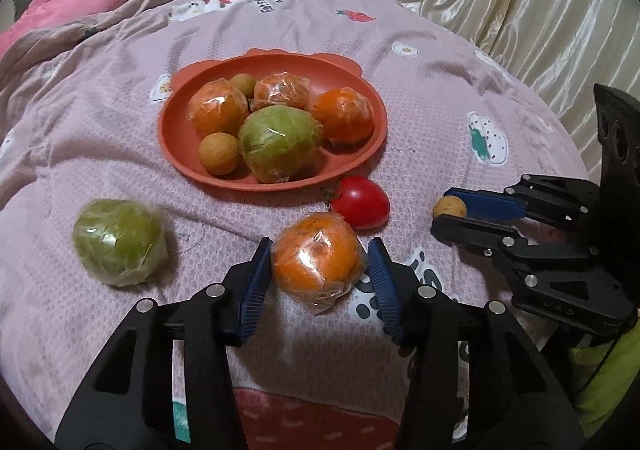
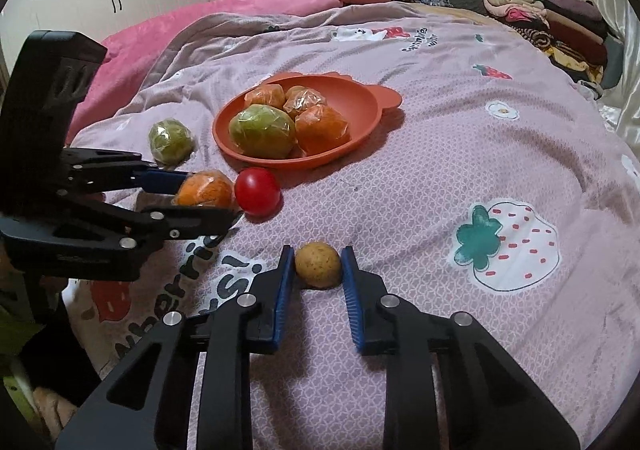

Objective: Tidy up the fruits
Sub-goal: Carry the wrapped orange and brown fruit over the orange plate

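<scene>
On the bed, near the plate (image 1: 176,154), left gripper (image 1: 320,270) jaws are clamped on a wrapped orange (image 1: 318,264); right gripper (image 2: 318,268) jaws pinch a small brown fruit (image 2: 318,264). Slick film or roundness could let either slip; the tomato (image 1: 362,202) beside the orange might get nudged.

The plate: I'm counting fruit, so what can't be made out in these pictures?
- Right wrist view: the plate's small brown fruits are hidden behind the wrapped fruit.
- Left wrist view: the small brown fruit is partly covered by the right gripper.
- Both views: fruit undersides rest unseen.
</scene>
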Available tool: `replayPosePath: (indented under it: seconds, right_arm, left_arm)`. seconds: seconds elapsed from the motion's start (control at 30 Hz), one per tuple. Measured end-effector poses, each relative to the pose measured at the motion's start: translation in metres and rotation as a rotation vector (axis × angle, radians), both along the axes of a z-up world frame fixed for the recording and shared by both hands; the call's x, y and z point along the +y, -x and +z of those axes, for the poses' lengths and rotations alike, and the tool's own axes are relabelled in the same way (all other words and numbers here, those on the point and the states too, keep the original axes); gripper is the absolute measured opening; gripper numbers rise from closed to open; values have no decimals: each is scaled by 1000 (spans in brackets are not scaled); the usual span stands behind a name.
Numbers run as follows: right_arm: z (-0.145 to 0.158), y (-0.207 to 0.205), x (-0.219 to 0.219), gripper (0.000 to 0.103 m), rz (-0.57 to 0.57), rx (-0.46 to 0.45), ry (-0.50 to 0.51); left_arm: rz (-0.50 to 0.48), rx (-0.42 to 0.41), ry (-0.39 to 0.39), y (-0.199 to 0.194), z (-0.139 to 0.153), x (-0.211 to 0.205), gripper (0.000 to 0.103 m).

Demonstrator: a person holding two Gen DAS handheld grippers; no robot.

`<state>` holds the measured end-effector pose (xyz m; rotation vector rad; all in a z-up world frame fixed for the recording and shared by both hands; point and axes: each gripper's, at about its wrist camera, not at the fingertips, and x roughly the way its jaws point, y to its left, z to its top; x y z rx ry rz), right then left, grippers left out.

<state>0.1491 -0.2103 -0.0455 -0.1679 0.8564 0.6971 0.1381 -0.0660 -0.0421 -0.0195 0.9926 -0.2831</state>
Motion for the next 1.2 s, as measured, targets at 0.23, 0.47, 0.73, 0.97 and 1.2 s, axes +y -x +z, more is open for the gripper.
replayPosePath:
  seconds: [0.23, 0.47, 0.73, 0.97, 1.2]
  right_arm:
    - [6, 0, -2, 23, 0, -4, -23]
    - [19, 0, -2, 23, 7, -25, -45]
    - [38, -10, 4, 23, 16, -59, -57]
    - [51, -29, 10, 23, 18, -84, -59]
    - [55, -45, 15, 23, 16, -92, -60]
  left_arm:
    - [-4, -6, 42, 4, 10, 8, 37]
    - [13, -59, 61, 6, 37, 23, 36]
    - [56, -92, 50, -12, 57, 42, 36]
    - [82, -80, 40, -31, 54, 53, 36]
    - [76, -75, 35, -51, 52, 51, 36]
